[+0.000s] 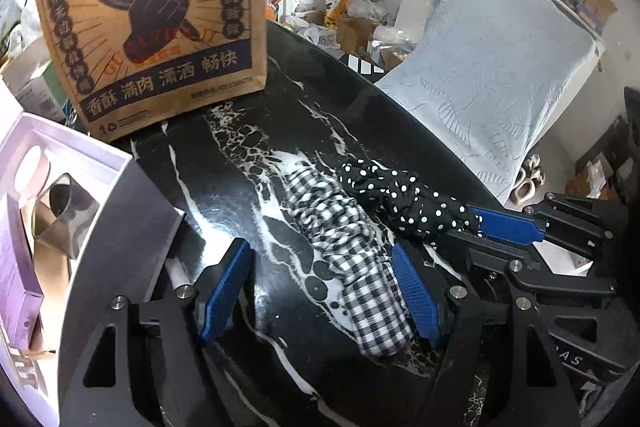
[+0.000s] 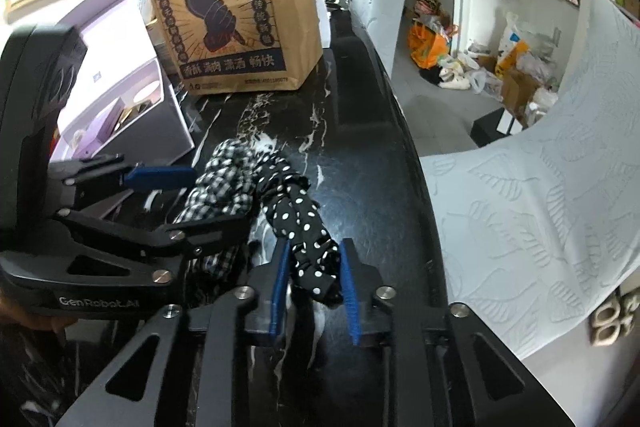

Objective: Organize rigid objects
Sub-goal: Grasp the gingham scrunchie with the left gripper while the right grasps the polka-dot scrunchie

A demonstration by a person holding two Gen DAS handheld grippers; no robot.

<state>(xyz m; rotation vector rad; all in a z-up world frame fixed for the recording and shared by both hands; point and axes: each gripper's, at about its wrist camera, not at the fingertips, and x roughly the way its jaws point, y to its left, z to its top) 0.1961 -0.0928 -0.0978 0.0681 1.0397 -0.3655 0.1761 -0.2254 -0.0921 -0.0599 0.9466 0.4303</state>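
- Right gripper (image 2: 313, 291) nearest the lens: jaws clamped on the near end of the polka-dot fabric piece (image 2: 298, 223), which lies on the black marbled surface (image 2: 360, 147). The hold is at the tip only, so the soft cloth could slip out on a lift.
- Checked fabric piece (image 1: 352, 259) lies just beside the dotted one, seemingly touching it further along. Risk: pulling one drags or tangles the other.
- Left gripper (image 1: 316, 291), jaws apart, straddles the checked piece's near end. One blue pad sits close against the cloth; the other stands clear over bare surface. Closing from here may catch only a fold.
- Both grippers work close together, so they could collide.
- Purple box (image 1: 60, 187) is open at the surface's left edge and partly cut off by the frame; its contents are hard to make out.
- Brown paper bag (image 2: 232, 11) stands at the far end, its top cropped and its interior unseen.
- Whether the two pieces are knotted together, I cannot tell.
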